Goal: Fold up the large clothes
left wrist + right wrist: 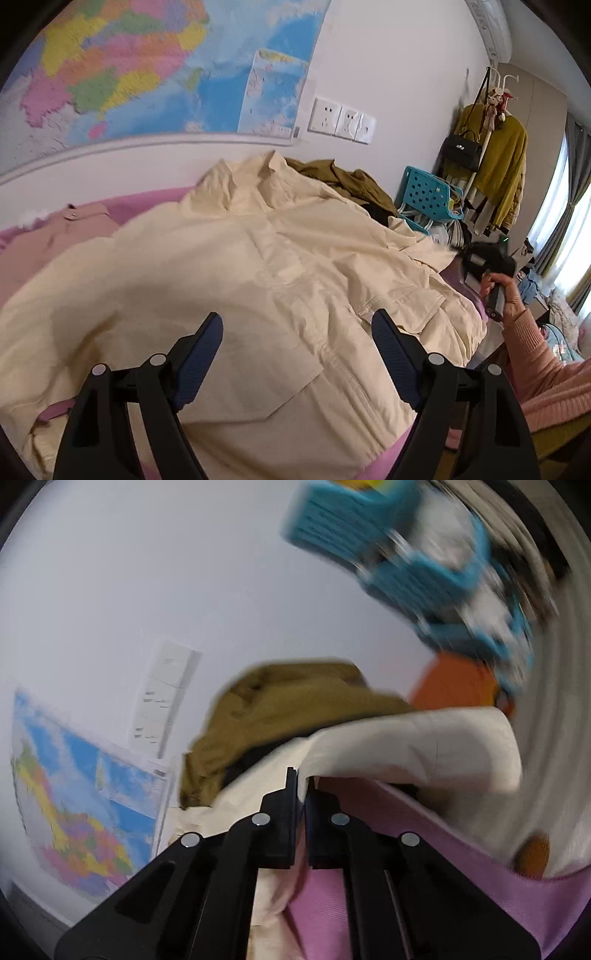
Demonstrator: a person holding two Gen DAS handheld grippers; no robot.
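cream shirt edge — in right gripper (left gripper clear)

no readable text, wall map blurred

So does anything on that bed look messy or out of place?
Yes. Behind the spread cream button-up shirt, a crumpled olive-brown garment lies heaped against the wall, unfolded. The cream shirt's far sleeve is lifted off the pink bedsheet, pinched in the right gripper.
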